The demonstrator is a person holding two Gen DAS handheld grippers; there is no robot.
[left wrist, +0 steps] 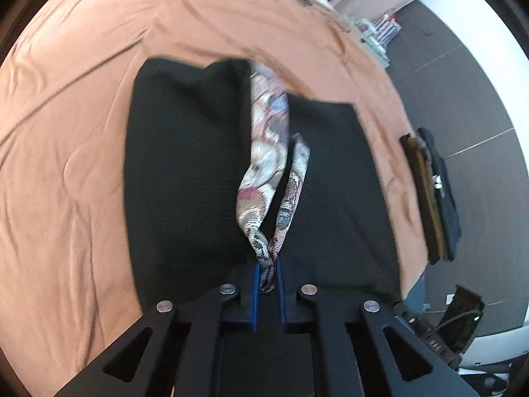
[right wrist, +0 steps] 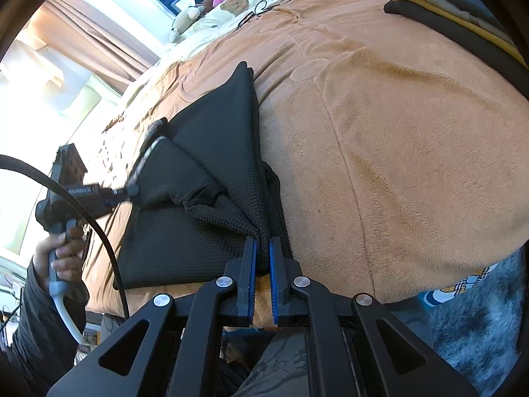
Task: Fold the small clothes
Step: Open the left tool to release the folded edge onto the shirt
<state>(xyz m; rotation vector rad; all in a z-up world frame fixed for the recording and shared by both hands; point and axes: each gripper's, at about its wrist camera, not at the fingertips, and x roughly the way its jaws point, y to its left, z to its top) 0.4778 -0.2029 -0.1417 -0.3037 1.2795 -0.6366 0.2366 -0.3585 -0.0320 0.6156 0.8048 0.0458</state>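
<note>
Pinching: left tongs grip the patterned strap, right tongs the black garment.

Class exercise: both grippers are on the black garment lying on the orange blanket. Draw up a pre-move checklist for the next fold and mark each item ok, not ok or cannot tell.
1. Left gripper closed on the patterned drawstring: ok.
2. Right gripper closed on the black garment: ok.
3. Left gripper also pinching garment fabric, not only the string: cannot tell.
4. Garment flat: not ok, bunched at the right gripper.
5. Orange blanket bare beside the garment: ok.
6. Folded clothes stack apart from the garment: ok.
</note>
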